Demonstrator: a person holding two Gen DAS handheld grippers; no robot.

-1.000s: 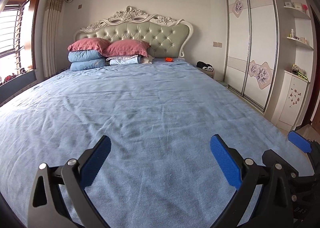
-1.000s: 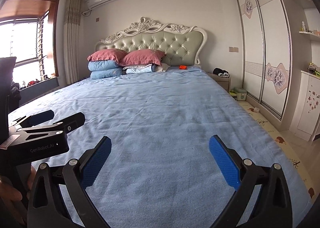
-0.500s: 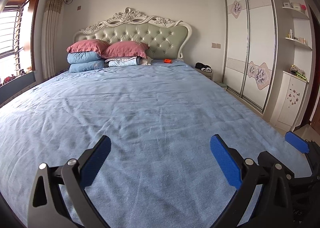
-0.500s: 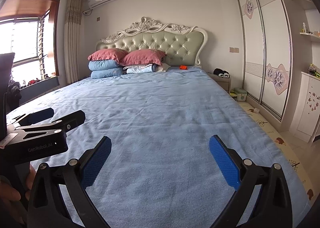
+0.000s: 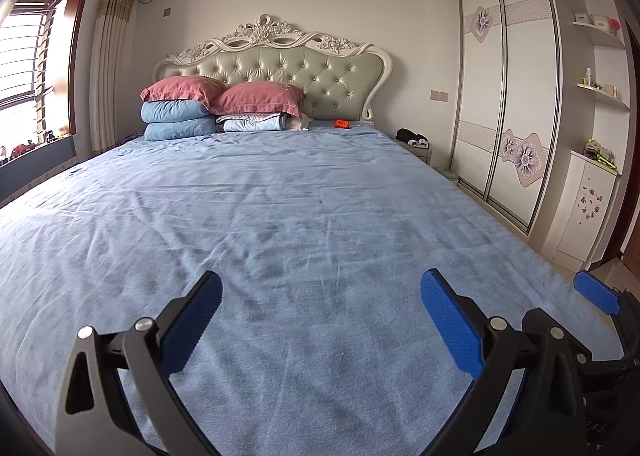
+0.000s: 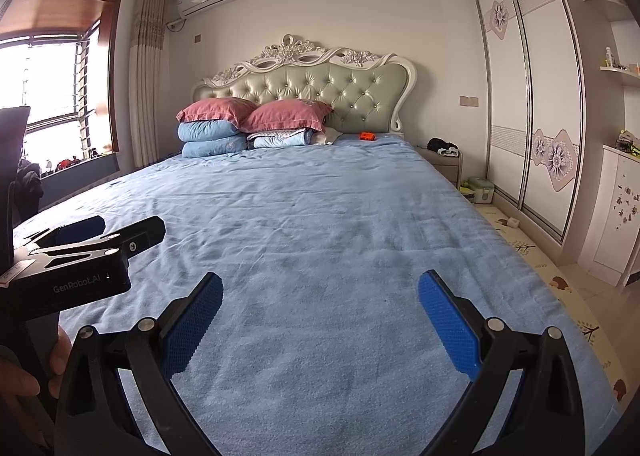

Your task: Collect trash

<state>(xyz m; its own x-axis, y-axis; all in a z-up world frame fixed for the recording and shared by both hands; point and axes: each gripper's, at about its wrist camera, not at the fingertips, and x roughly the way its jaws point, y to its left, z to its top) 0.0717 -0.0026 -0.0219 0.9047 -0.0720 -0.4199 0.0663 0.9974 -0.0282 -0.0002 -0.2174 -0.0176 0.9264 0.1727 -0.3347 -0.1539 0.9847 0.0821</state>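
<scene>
Left tool (image 5: 320,308) and right tool (image 6: 320,310) both spread wide, empty, over the foot of the bed (image 5: 280,216). Small orange item (image 5: 342,123) lies far off by the headboard. Only the right view shows the floor mat (image 6: 560,276) and green box (image 6: 480,189).

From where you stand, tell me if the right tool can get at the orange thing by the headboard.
Probably not: the right tool hangs open over the bed's foot; the orange thing lies far off, though nothing blocks it.

Soft window (image 6: 52,96) daylight, fisheye-warped edges
</scene>
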